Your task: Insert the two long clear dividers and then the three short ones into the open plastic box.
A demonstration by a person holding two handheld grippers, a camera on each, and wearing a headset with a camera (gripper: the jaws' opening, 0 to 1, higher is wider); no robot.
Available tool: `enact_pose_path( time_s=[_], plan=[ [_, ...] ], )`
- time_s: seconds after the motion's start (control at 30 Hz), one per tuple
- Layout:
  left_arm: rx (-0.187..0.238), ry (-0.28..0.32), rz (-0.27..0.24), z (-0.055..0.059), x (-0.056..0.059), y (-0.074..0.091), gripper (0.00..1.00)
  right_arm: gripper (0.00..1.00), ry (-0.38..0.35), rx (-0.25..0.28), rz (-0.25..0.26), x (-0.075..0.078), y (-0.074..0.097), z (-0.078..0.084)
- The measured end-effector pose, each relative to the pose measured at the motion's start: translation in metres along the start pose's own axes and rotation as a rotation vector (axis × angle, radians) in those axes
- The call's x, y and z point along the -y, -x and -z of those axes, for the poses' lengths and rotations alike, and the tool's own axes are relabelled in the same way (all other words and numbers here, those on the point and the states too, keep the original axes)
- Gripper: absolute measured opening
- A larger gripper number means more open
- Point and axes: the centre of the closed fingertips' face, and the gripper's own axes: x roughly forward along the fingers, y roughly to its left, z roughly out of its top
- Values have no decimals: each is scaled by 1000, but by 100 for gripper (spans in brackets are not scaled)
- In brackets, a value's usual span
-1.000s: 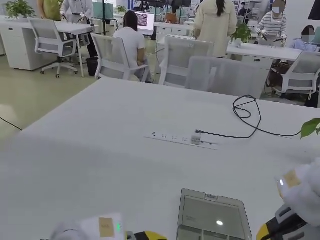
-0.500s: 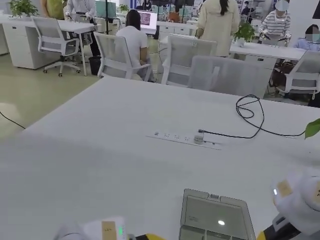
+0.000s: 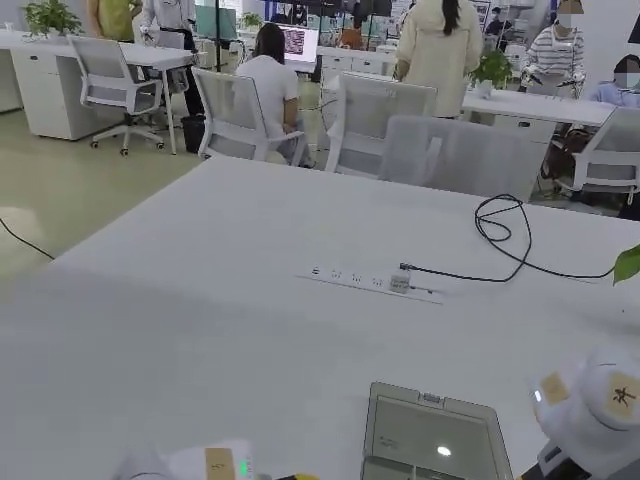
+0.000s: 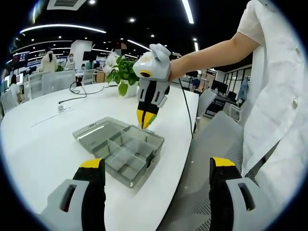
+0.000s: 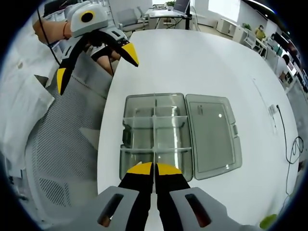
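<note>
In the right gripper view the plastic box (image 5: 139, 132) sits mid-frame on the white counter (image 5: 192, 62), with its lid (image 5: 209, 134) open and its dividers (image 5: 166, 117) inside. At bottom centre the right tongs (image 5: 154, 168) are pinched together. At upper left the left tongs (image 5: 95, 68) gape wide.

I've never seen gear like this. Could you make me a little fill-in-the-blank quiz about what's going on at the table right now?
1. Clear ____ split the box into compartments.
2. The right gripper, above the box, has its fingers ____.
3. The left gripper is ____.
4. Every finger tip is coloured ____.
Missing words: dividers; shut; open; yellow.
</note>
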Motion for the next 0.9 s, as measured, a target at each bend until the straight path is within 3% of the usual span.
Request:
enact_pose_path(
  time_s=[0.27,0.9],
  plan=[
    [7,4,-3,-1,0,0,92,3,21,8,0,0,-1,1],
    [1,8,-7,1,-2,1,92,3,58,-25,38,0,-30,14]
  ],
)
